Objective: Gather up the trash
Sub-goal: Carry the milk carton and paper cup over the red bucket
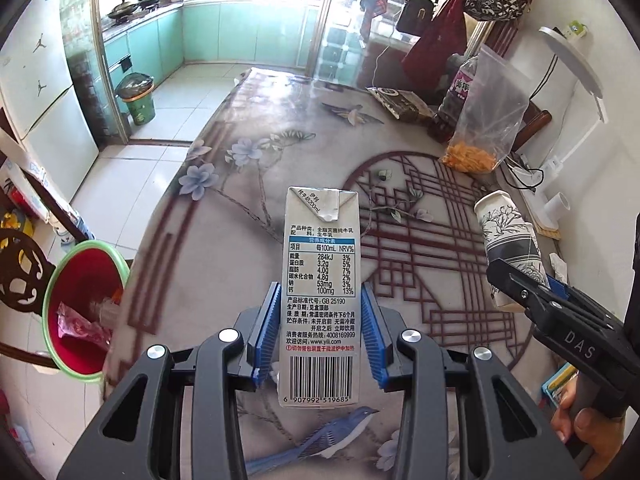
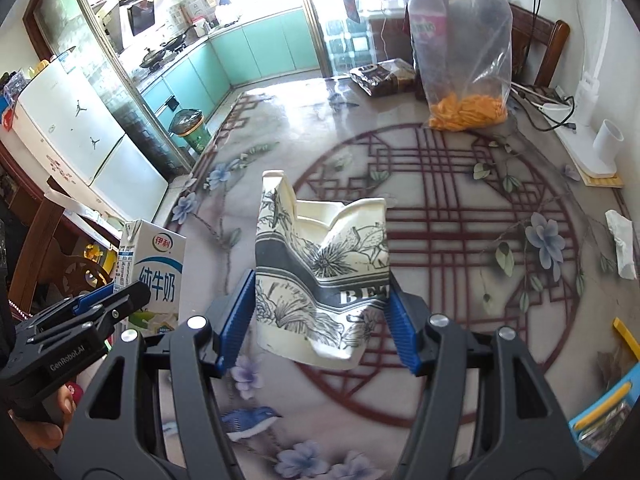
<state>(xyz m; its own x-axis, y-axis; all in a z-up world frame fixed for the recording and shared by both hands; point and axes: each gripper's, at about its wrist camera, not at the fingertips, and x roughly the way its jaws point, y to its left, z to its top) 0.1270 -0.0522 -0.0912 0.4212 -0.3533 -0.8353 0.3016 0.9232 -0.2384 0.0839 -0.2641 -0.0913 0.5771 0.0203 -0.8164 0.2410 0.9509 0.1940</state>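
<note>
My left gripper [image 1: 320, 320] is shut on a white milk carton [image 1: 322, 288] and holds it upright above the table; the carton also shows in the right wrist view [image 2: 154, 276]. My right gripper [image 2: 322, 320] is shut on a crushed paper cup [image 2: 322, 276] with black flower print, also seen in the left wrist view [image 1: 510, 240]. A red bin with a green rim [image 1: 86, 308] stands on the floor left of the table and holds some wrappers. A crumpled white tissue [image 2: 622, 246] lies near the table's right edge.
A flower-print table [image 2: 440, 208] carries a clear bag of orange snacks [image 2: 464, 76], a dark bottle [image 1: 460, 92], a dark packet [image 2: 382, 76] and a white lamp base [image 2: 592, 148]. A green bin [image 1: 138, 98] stands by the kitchen door. A chair [image 1: 20, 268] stands at the left.
</note>
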